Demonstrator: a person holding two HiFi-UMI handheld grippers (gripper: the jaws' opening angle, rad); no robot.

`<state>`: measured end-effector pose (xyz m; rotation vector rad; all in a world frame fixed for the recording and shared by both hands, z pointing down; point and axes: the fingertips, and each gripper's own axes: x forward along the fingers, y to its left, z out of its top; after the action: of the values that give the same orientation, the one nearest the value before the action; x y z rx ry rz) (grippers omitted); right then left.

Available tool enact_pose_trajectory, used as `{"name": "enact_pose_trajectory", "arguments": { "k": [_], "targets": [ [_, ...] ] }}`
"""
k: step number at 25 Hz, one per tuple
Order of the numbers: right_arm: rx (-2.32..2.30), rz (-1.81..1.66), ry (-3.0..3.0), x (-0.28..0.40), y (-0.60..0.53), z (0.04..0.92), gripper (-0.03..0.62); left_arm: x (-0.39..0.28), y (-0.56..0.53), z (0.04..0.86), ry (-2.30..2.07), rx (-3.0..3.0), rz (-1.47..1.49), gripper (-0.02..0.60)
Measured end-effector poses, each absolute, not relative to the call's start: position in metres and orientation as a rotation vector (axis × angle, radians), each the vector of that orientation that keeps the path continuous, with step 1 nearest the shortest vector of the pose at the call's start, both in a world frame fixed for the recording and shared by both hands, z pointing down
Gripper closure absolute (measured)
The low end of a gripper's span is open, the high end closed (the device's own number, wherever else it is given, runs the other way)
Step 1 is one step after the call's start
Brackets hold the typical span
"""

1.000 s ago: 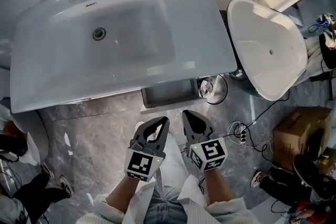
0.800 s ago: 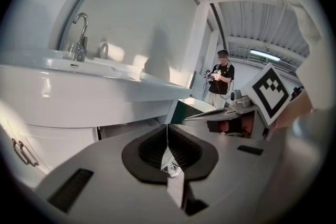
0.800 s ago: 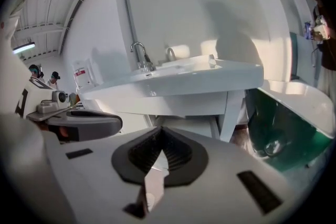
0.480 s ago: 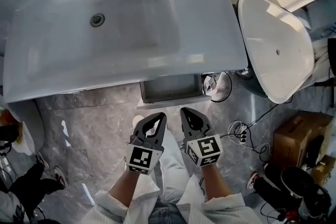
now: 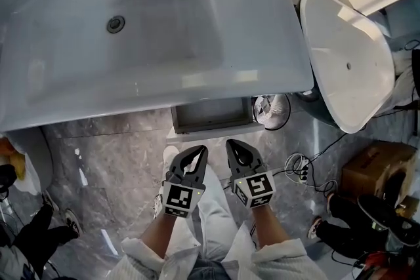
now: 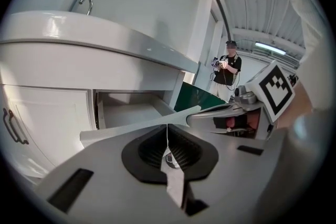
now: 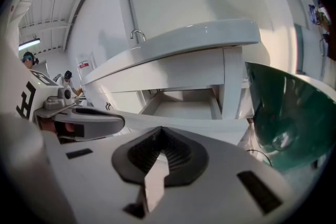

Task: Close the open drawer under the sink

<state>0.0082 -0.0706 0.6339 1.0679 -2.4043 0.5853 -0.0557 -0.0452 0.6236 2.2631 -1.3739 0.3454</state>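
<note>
Sink point(image 5: 197, 83) looms larger; left gripper point(image 5: 197, 154), right gripper point(image 5: 237, 147) still face drawer point(image 5: 211, 117).

Your head camera looks steeply down from above the sink point(image 5: 151, 29), with the drawer point(image 5: 211, 115) near mid-frame. The cameras on your left gripper point(image 5: 199, 151) and right gripper point(image 5: 232, 143) sit low, below the sink's rim (each catches the other gripper), close to the drawer, which all three views share.
</note>
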Motion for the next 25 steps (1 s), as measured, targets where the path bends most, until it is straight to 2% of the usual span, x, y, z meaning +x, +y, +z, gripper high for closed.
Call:
{"name": "enact_pose_trajectory", "arguments": {
  "k": [10,25],
  "targets": [
    [1.059,0.619,-2.374,0.007,-0.077,0.659,0.583,-0.064,-0.052,0.651,-1.381,2.18,0.38,0.565],
    [1.159,0.655,-2.344,0.005,-0.088,0.661,0.584,-0.068,-0.063,0.651,-1.386,2.138,0.36,0.566]
  ]
}}
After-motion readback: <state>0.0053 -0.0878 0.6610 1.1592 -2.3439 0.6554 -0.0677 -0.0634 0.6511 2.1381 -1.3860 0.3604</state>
